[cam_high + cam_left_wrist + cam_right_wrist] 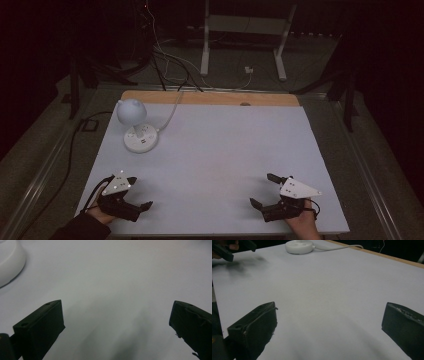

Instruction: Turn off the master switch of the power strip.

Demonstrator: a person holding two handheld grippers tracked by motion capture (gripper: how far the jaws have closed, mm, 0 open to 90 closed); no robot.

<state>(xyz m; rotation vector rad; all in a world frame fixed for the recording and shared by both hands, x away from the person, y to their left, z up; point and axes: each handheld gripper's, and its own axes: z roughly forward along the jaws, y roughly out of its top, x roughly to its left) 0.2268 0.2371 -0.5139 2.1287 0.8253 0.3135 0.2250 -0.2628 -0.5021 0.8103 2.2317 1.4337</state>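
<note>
A white desk lamp (132, 111) with a round head stands on its disc base (141, 139) at the table's back left. My left gripper (140, 191) rests low at the front left, open, with nothing between its jaws. In the left gripper view its jaws (117, 312) are spread wide over bare white tabletop, and the lamp base (10, 260) shows at the upper left. My right gripper (261, 189) sits at the front right, also open and empty. The right gripper view (329, 315) looks across the table to the lamp base (299, 246) and the left gripper (227, 250).
The white table top (220, 160) has a wooden strip (210, 97) along its far edge. The lamp's white cable (172, 112) runs off the back. Behind the table, loose cables and a white stand's legs (205, 60) are on the dark floor.
</note>
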